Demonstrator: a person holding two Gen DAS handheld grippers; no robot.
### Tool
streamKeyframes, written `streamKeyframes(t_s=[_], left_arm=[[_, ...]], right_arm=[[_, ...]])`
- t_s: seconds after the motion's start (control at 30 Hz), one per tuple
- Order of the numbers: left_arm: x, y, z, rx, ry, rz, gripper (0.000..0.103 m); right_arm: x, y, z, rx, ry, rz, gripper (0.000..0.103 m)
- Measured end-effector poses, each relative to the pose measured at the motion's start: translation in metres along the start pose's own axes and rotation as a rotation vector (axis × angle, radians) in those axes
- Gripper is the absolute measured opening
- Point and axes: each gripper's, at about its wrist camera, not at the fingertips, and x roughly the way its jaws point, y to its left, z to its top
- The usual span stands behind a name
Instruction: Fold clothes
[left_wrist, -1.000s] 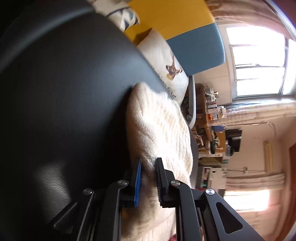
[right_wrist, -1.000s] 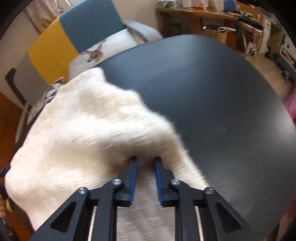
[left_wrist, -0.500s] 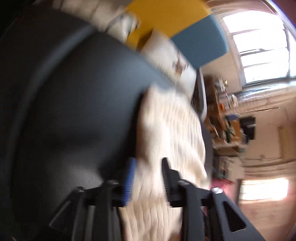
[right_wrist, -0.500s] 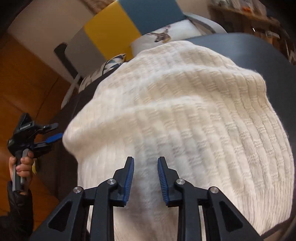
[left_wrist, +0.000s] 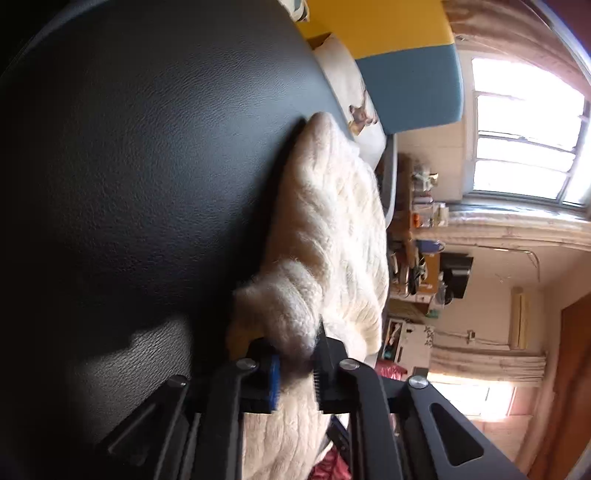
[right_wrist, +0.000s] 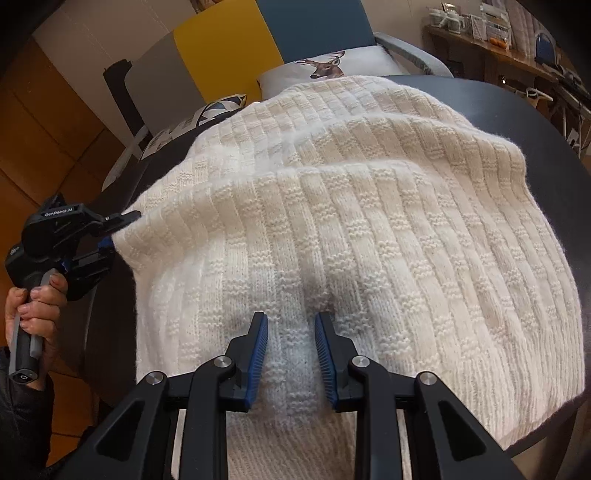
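A cream knit sweater (right_wrist: 369, 221) lies folded in layers on the round black table (right_wrist: 546, 122). My right gripper (right_wrist: 291, 332) sits at the sweater's near edge, shut on a puckered strip of the knit between its blue pads. In the right wrist view my left gripper (right_wrist: 122, 225) is at the sweater's left edge, held by a hand (right_wrist: 33, 306). In the left wrist view, my left gripper (left_wrist: 295, 354) is shut on a fuzzy bunch of the sweater (left_wrist: 332, 229), raised a little off the table (left_wrist: 147, 166).
Behind the table stands a sofa with yellow (right_wrist: 221, 48) and blue (right_wrist: 314, 26) back cushions and a deer pillow (right_wrist: 325, 66). A cluttered wooden desk (right_wrist: 517, 55) runs along the back right. Bare tabletop shows to the right of the sweater.
The left gripper, apart from the sweater half a second ago, has closed on its left edge. The right gripper has drawn the knit toward the near edge, so a fold now lies across the sweater.
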Motion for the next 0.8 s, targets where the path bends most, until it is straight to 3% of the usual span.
streamKeyframes(t_s=[0.07,0.27,0.4,0.5,0.6,0.8], left_arm=[[-0.012,-0.008,0.002,0.026,-0.045,0.002,0.010],[-0.076,-0.069,0.017,0.215,-0.211,0.035,0.009],[-0.109,-0.123,0.014,0.416,-0.310,0.187,0.009],[-0.117,-0.146,-0.003,0.597,-0.358,0.391,0.009],[-0.110,-0.147,-0.029,0.727,-0.327,0.442,0.009],[-0.047,-0.114,-0.079,0.776,-0.110,0.369,0.009]], right_arm=[[0.003,0.010,-0.003,-0.029,0.013,-0.024,0.018],[0.025,0.063,-0.020,-0.095,0.105,0.105,0.018],[0.048,0.106,-0.037,-0.113,0.169,0.228,0.018],[0.047,0.099,-0.039,-0.063,0.165,0.267,0.018],[0.040,0.079,-0.039,0.003,0.145,0.286,0.018],[0.024,0.039,-0.037,0.134,0.105,0.323,0.017]])
